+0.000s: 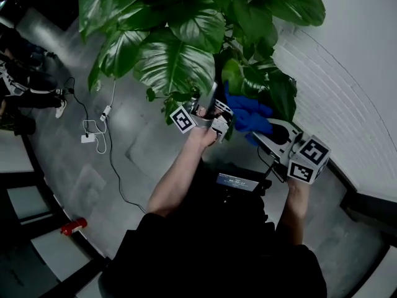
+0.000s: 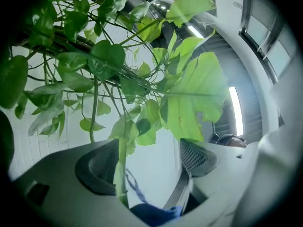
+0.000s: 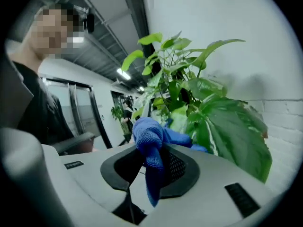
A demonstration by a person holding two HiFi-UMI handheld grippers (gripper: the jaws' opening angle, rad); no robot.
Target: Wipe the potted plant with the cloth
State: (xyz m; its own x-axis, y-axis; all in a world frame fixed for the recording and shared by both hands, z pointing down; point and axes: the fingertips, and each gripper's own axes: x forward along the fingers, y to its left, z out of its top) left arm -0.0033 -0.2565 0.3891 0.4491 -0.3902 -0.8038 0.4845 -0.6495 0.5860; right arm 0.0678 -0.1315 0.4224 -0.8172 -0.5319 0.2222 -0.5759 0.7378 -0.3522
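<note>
The potted plant point(image 1: 180, 36) fills the top of the head view with broad green leaves. My right gripper point(image 1: 263, 131) is shut on a blue cloth point(image 1: 248, 113), which is pressed against the plant's lower right leaves. In the right gripper view the cloth point(image 3: 151, 141) bunches between the jaws of the right gripper point(image 3: 154, 161) and hangs down, with leaves point(image 3: 227, 131) just beyond. My left gripper point(image 1: 213, 107) sits beside the cloth, under the foliage. Its jaws stand apart in the left gripper view point(image 2: 147, 162), with a thin drooping leaf point(image 2: 120, 171) hanging near the left pad. A bit of cloth point(image 2: 156, 215) shows below.
A white brick wall point(image 1: 353, 85) stands close on the right. White cables and a charger point(image 1: 93, 135) lie on the grey floor to the left, near a person's shoes point(image 1: 37, 95). A red object point(image 1: 73, 226) lies lower left.
</note>
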